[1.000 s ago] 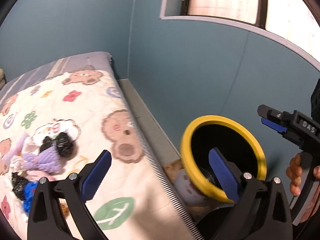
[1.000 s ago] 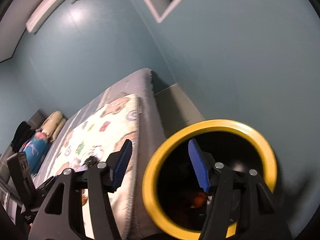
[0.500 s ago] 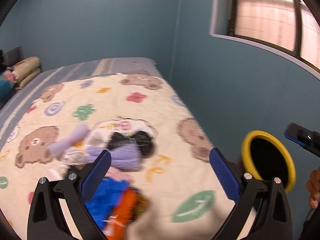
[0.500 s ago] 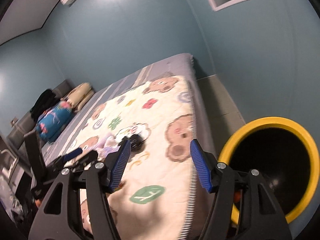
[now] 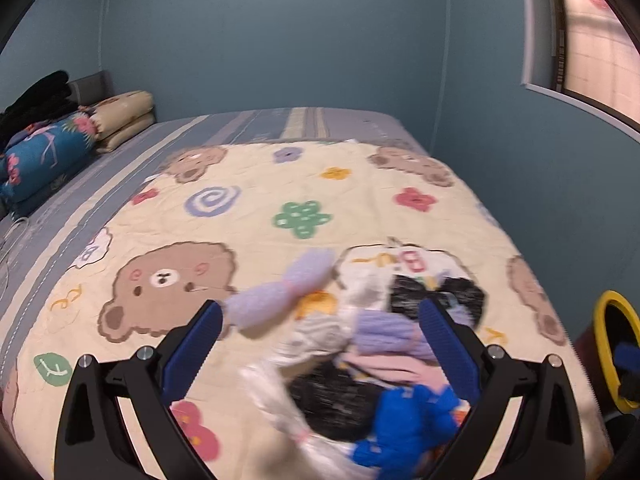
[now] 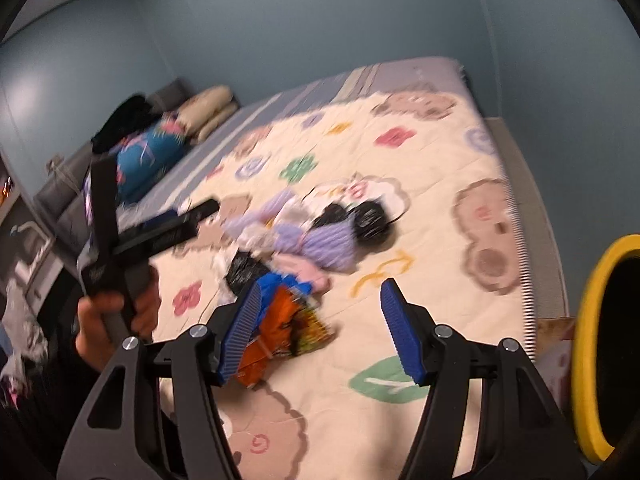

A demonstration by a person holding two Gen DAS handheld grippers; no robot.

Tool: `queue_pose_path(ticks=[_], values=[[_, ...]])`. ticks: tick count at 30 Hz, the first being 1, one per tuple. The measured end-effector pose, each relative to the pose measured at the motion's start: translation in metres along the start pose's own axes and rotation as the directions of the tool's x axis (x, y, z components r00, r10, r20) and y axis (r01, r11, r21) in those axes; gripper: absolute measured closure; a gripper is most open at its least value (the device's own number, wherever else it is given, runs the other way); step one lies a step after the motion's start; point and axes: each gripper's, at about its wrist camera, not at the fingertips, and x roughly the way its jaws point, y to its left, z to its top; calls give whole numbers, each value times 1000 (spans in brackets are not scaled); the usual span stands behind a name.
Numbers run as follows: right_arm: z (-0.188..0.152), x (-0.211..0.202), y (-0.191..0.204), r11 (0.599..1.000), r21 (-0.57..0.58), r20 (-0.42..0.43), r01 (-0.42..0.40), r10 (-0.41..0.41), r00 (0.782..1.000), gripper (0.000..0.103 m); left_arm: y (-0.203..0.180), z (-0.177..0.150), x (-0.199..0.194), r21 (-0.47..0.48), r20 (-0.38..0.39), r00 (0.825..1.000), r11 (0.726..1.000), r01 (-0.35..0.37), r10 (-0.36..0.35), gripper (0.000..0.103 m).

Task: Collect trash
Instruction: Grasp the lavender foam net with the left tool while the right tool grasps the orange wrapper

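Observation:
A heap of trash and clothes lies on the bear-print quilt: purple socks, black bags, a blue wrapper, clear plastic. In the right wrist view the heap also holds an orange snack bag. My left gripper is open and empty, hovering just above the heap. My right gripper is open and empty, above the quilt, its left finger over the orange bag. The yellow-rimmed bin stands beside the bed at the right; it also shows in the left wrist view.
Folded bedding and a blue floral pillow lie at the bed's head. A blue wall and a window are on the right. A grey ledge runs between bed and wall. The left gripper's handle and hand show left.
Both grippers swung away from the yellow bin to the left and now face the bed. The left gripper came down over the heap. Both stayed open.

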Motion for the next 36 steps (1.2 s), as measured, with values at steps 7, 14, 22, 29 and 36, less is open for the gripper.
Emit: queue_pose_path(ticks=[7, 14, 22, 29, 36], values=[[-7, 46, 22, 999, -38, -91, -10, 7, 996, 44, 40, -3, 33, -31, -46, 998, 998, -51, 49, 8], [-8, 76, 19, 999, -32, -134, 5, -9, 991, 44, 58, -4, 61, -36, -75, 994, 996, -82, 79, 8], [-18, 105, 8, 1000, -9, -182, 7, -9, 983, 44, 63, 4, 98, -34, -116, 989, 994, -101, 96, 8], [-23, 123, 5, 1000, 1, -217, -13, 13, 976, 44, 51, 12, 138, -2, -163, 984, 997, -77, 75, 8], [-24, 132, 18, 998, -42, -229, -50, 39, 973, 44, 47, 3, 173, -3, -253, 967, 999, -36, 34, 22]])
